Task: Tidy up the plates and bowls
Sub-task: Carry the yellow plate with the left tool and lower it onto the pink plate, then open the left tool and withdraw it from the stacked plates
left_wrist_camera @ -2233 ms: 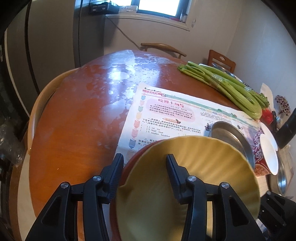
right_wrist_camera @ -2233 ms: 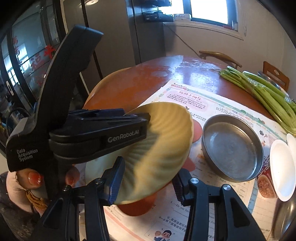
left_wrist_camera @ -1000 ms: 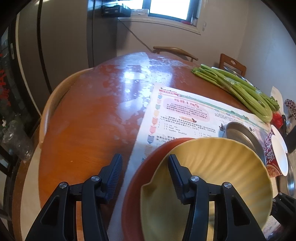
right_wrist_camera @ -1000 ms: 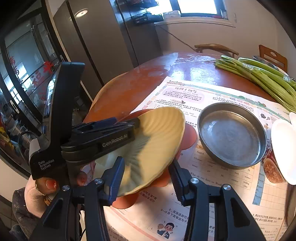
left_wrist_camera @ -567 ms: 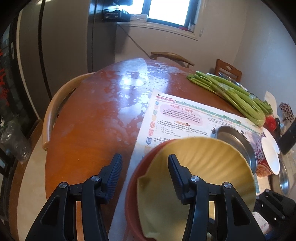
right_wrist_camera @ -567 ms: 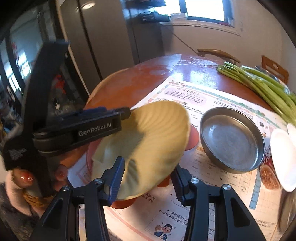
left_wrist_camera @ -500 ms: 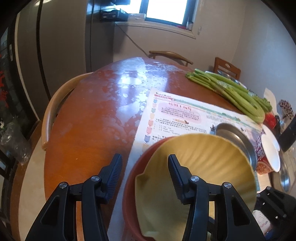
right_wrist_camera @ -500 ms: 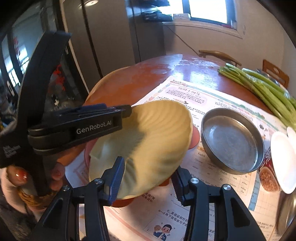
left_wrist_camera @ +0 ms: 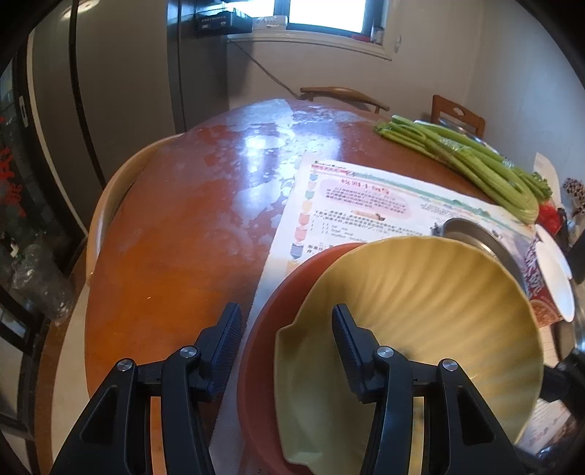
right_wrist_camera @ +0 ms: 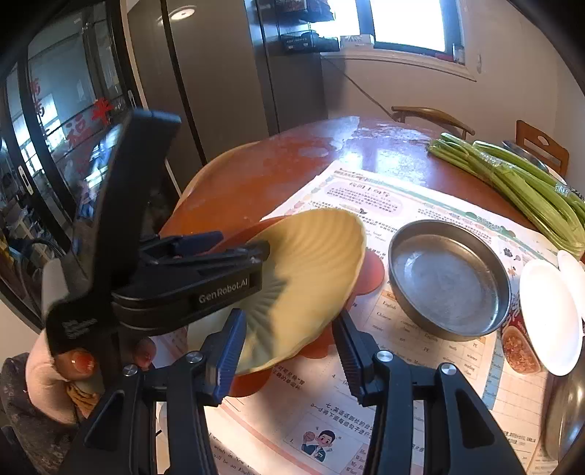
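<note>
Bright window (left_wrist_camera: 325, 16) backlight, glare on the table (left_wrist_camera: 204, 204), fisheye-dark corners, perhaps slight motion blur.

White lettering reading "GenRobot.AI" ran along the side of the left gripper (right_wrist_camera: 234, 263) in the right wrist view. On its black handle, smaller white print was too blurred to read. The printed sheet (right_wrist_camera: 369, 197) on the table carried Chinese headings and lists too small to make out, though the English words "English" and "Chinese" showed in a column beside the metal pan (right_wrist_camera: 448, 279). Red Chinese characters, one of them 福, were stuck on the glass door (right_wrist_camera: 78, 126) at the left.
</note>
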Motion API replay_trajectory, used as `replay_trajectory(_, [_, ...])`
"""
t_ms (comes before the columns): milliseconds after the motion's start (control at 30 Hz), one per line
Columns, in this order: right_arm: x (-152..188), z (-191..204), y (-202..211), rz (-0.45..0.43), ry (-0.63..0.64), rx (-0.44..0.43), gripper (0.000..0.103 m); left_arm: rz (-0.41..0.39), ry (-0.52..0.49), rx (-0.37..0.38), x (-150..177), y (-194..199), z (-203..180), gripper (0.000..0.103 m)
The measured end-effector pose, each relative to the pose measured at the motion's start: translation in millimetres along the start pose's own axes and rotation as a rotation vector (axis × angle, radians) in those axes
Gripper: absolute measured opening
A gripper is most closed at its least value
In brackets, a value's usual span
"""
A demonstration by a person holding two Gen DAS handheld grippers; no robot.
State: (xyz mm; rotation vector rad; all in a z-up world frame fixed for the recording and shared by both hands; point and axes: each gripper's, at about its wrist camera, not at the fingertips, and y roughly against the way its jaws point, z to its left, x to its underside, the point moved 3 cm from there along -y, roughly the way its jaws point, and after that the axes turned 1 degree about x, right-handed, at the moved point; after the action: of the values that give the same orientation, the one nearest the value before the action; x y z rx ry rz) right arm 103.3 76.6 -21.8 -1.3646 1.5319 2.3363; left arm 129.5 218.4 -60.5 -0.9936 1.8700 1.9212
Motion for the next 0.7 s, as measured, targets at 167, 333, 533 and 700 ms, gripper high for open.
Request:
replay_trajectory(167, [1.2, -11.6, 5.0, -0.006, -0.035, -0.002, 0.05, 0.015, -0.008, -0.037, 2.5, -3.3, -0.3, 0.054])
replay_trajectory(333, [-1.4, -20.2, 9.7, -0.017, -0.052, -0.005, 0.05, 0.018, -0.011, -0.053, 1.9, -0.1, -1.7, 0.054])
replay_trajectory(533, [-1.3, -26.2, 13.0, -0.024, -0.065, -0.013, 0.05, 0.001, -0.001, -0.031, 0.8, 12.4, -3.9, 0.054])
replay_trajectory(700, [-1.2, -29.5, 20.1, -0.042, -0.073, -0.013, 0.049, -0.026, -0.008, 0.008, -2.5, 28.9, -12.3, 0.054])
